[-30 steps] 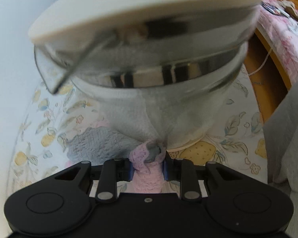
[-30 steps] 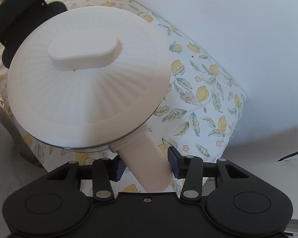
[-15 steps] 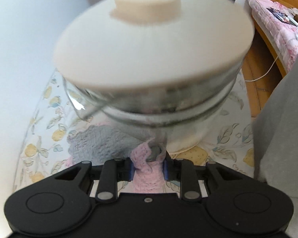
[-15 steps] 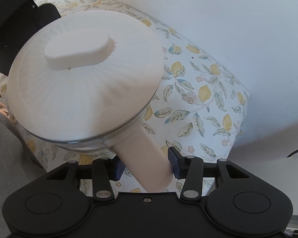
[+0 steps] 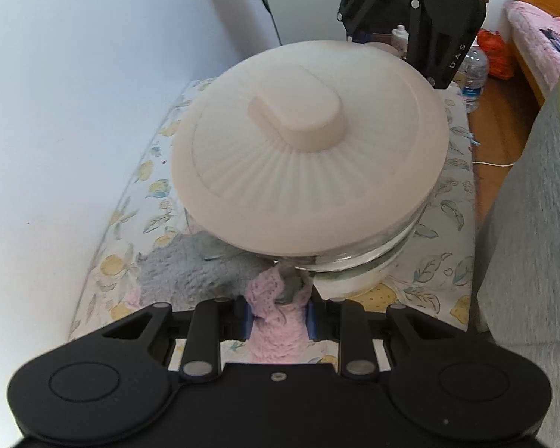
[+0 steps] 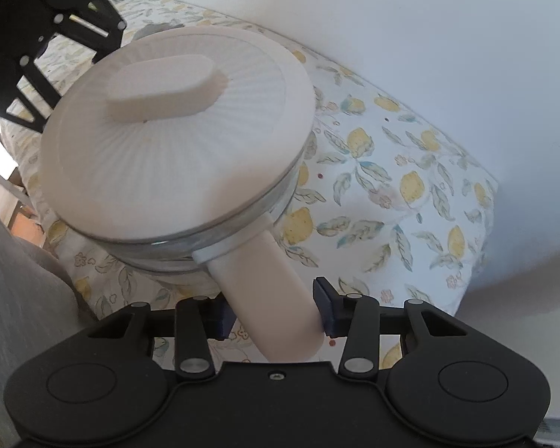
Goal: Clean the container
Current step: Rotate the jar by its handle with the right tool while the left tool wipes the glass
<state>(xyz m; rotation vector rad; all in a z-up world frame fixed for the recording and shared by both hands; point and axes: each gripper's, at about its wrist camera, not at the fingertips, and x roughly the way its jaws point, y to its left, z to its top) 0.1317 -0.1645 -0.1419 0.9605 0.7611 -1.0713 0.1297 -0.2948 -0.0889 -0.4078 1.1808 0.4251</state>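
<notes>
The container (image 5: 354,257), a clear glass pot under a cream ribbed lid (image 5: 310,156), sat on a lemon-print cloth (image 6: 392,171) beside a white wall (image 5: 74,93). Only the right wrist view showed its cream handle (image 6: 268,298), which jutted from the pot's side toward that camera. Only the left wrist view showed the rag (image 5: 276,317), a pink and grey knitted cloth whose grey part lay spread on the lemon-print cloth under the pot's near edge and touched the glass there.

The right gripper (image 6: 272,313) had its jaws on either side of the handle; they had just been closing, and both pads looked to be against the handle, so it gripped it. The left gripper (image 5: 278,315) had its jaws drawn narrow and clamped on the bunched pink part of the rag.

In the left wrist view the right gripper's black body (image 5: 429,11) stood behind the lid and hid the handle. Past it were a water bottle (image 5: 474,74), an orange bag (image 5: 498,56), a wooden floor (image 5: 504,130) with a thin white cord, and a pink bedcover (image 5: 537,37). A grey fabric (image 5: 534,242) filled the right edge. In the right wrist view the left gripper's black frame (image 6: 37,37) showed at upper left, behind the lid's far rim.

Both grippers pointed steeply down at the pot, one from each side.
</notes>
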